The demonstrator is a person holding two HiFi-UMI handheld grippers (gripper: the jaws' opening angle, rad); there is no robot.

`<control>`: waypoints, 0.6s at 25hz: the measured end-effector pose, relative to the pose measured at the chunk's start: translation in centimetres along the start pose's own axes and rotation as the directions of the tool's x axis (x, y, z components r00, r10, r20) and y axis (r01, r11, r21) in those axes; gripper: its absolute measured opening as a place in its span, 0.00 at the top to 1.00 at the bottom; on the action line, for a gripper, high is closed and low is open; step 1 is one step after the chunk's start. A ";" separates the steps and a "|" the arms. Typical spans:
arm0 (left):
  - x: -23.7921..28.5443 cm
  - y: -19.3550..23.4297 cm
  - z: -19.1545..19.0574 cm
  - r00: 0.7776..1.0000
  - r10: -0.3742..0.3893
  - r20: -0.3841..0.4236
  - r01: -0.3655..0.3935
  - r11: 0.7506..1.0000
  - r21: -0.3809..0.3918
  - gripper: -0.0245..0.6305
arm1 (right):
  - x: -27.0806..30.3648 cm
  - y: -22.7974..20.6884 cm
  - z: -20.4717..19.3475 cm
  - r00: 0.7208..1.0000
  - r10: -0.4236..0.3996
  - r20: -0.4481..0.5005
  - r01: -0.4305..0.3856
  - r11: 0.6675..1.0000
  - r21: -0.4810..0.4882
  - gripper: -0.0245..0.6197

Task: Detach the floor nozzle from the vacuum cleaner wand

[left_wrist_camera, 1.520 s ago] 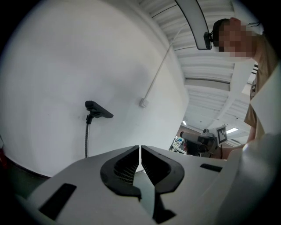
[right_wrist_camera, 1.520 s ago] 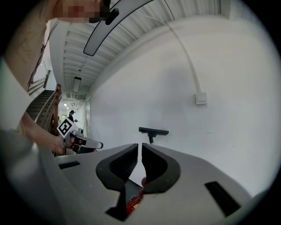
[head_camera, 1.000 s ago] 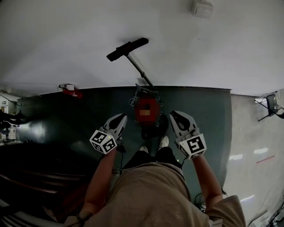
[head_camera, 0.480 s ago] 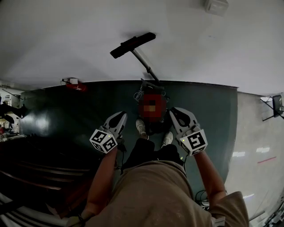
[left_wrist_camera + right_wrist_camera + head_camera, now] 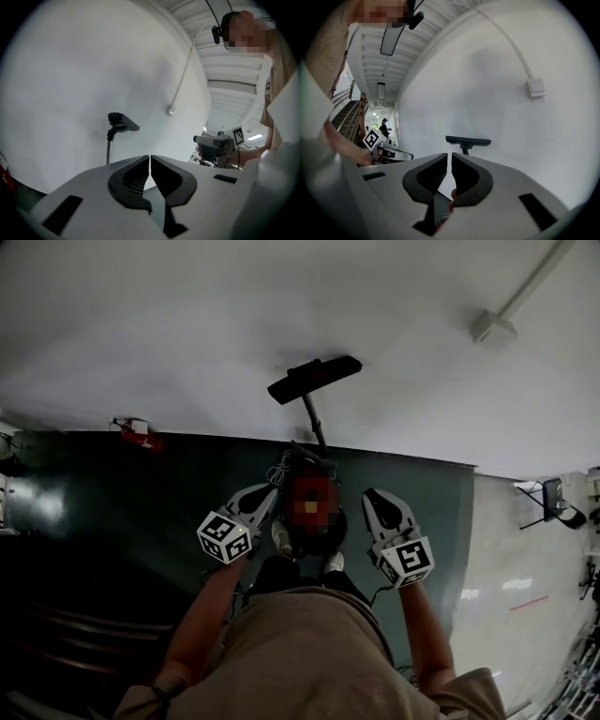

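The vacuum stands upright against the white wall. Its black floor nozzle point(image 5: 314, 379) points up at the top of the thin wand point(image 5: 312, 423), above the dark body point(image 5: 327, 532) on the floor. My left gripper point(image 5: 270, 492) is shut and empty, just left of the body. On the body's other side my right gripper point(image 5: 373, 496) is also shut and empty. The left gripper view shows the nozzle point(image 5: 123, 123) and wand point(image 5: 108, 149) ahead beyond the shut left gripper point(image 5: 150, 159). In the right gripper view the nozzle point(image 5: 468, 140) sits just above the shut right gripper point(image 5: 449, 157).
A white switch box point(image 5: 494, 328) with a conduit is on the wall at upper right. A small red object point(image 5: 138, 433) lies at the wall's foot to the left. A black chair point(image 5: 553, 502) stands far right. My feet are just behind the vacuum body on the dark green floor point(image 5: 141, 493).
I have stepped closer to the vacuum. Both grippers moved forward with me and now flank its body. Their jaws stayed shut.
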State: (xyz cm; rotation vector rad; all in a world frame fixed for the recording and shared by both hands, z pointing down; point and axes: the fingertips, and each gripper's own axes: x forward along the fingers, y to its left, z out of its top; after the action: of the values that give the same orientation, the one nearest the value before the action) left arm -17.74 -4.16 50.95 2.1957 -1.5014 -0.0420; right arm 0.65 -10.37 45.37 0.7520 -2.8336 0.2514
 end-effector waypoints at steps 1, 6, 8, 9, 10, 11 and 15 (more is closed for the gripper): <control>0.0 1.1 0.1 1.000 -0.009 -0.001 0.009 1.000 -0.006 0.95 | 1.0 0.3 0.3 1.000 -0.004 -0.004 0.004 1.000 -0.010 0.93; 0.4 5.5 0.4 0.999 -0.053 -0.005 0.053 0.998 -0.021 0.95 | 5.6 1.4 1.4 0.999 -0.026 -0.026 0.024 0.998 -0.061 0.93; 0.6 7.2 0.2 0.998 -0.067 -0.012 0.066 0.997 -0.026 0.95 | 7.3 2.1 1.7 0.999 -0.036 -0.029 0.034 0.997 -0.072 0.93; 0.8 8.0 0.1 0.997 -0.074 -0.018 0.073 0.997 -0.028 0.95 | 8.0 2.3 1.8 0.999 -0.041 -0.027 0.039 0.996 -0.075 0.93; 1.0 8.8 -0.1 0.996 -0.081 -0.025 0.080 0.996 -0.028 0.95 | 8.7 2.6 2.0 0.999 -0.047 -0.025 0.045 0.996 -0.080 0.93; 1.4 9.4 -0.3 0.996 -0.087 -0.033 0.086 0.996 -0.025 0.95 | 9.3 2.8 2.2 0.998 -0.053 -0.023 0.050 0.995 -0.084 0.93; 2.8 11.6 -0.6 0.992 -0.110 -0.055 0.109 0.994 -0.013 0.95 | 10.8 3.6 2.9 0.997 -0.073 -0.022 0.070 0.992 -0.102 0.93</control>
State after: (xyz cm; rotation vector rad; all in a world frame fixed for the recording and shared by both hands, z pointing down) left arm -26.58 -9.77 56.79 2.2512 -1.3476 -0.0242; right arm -10.80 -13.03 44.69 0.8211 -2.7652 0.1047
